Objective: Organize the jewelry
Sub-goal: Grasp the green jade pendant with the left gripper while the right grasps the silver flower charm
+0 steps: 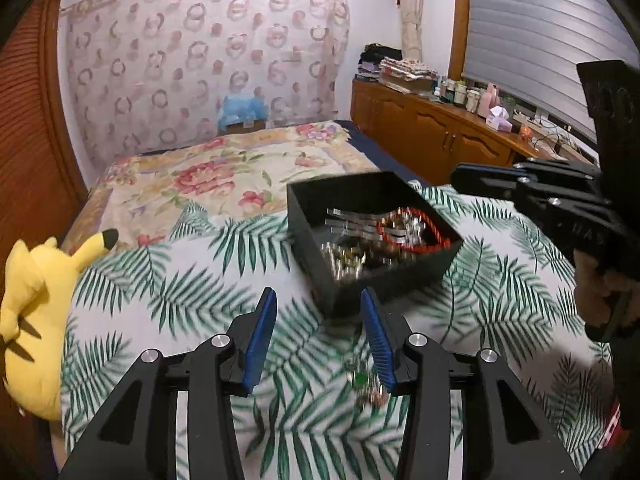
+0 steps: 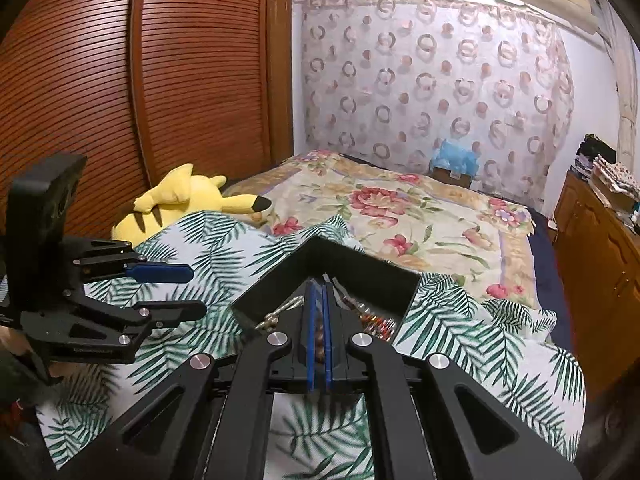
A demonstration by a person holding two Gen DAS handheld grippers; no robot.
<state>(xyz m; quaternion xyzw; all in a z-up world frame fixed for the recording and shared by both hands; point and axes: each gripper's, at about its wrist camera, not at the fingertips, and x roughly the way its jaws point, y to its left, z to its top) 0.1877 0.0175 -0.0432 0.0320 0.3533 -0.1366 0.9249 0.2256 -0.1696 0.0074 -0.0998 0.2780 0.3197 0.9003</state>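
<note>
A black open box (image 1: pixel 344 200) sits on the palm-leaf cloth and holds a heap of jewelry: silver clips, gold pieces and a red beaded bracelet (image 1: pixel 420 216). My left gripper (image 1: pixel 318 300) is open, just in front of the box's near corner. A small piece with a green stone (image 1: pixel 366 386) lies blurred on the cloth between its fingers. My right gripper (image 2: pixel 318 284) is shut over the box (image 2: pixel 320 264), with brownish beads (image 2: pixel 319 350) pinched between its blue pads. It also shows at the right of the left wrist view (image 1: pixel 460 174).
A yellow Pikachu plush (image 1: pixel 36 312) lies at the bed's left edge by a slatted wooden wardrobe (image 2: pixel 100 80). A floral blanket (image 1: pixel 224 172) covers the far bed. A wooden cabinet (image 1: pixel 440 132) with clutter runs along the right wall.
</note>
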